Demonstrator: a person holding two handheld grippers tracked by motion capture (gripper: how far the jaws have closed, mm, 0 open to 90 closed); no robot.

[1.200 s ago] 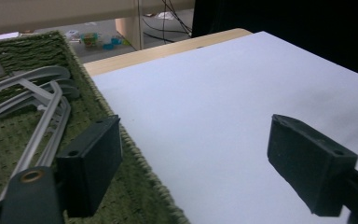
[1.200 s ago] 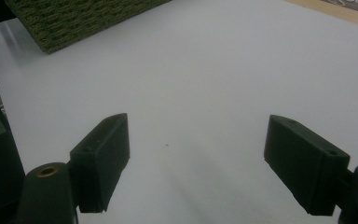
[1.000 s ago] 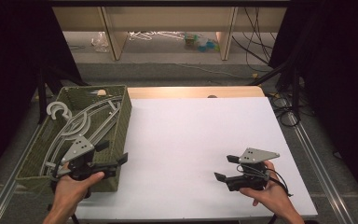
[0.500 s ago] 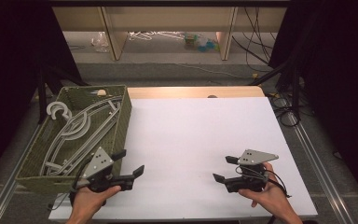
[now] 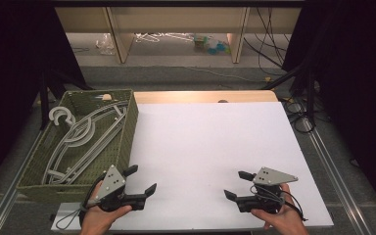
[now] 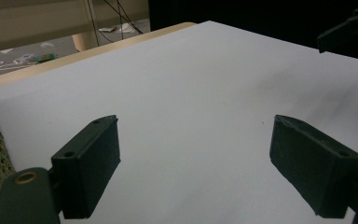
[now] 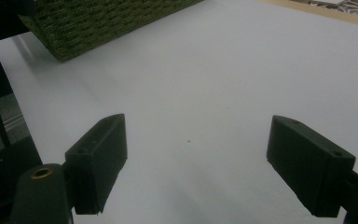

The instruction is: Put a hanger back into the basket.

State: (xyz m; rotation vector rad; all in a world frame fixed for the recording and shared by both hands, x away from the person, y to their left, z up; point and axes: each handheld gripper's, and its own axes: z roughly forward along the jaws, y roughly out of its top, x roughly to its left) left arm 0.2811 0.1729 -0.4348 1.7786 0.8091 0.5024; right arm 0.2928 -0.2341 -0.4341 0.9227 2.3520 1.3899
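The white table (image 5: 210, 147) carries a green woven basket (image 5: 127, 137) at nine o'clock, with grey hangers (image 5: 81, 139) lying inside it. The left gripper (image 5: 141, 180) sits at seven o'clock, just off the basket's near corner, jaws spread and empty. The right gripper (image 5: 239, 185) rests at five o'clock, jaws likewise apart, pointing toward the left one across bare tabletop.

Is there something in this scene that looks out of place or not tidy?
One small thing: a grey hanger's hook pokes out over the left rim of the green basket. Both grippers, left and right, are open over the bare white table.
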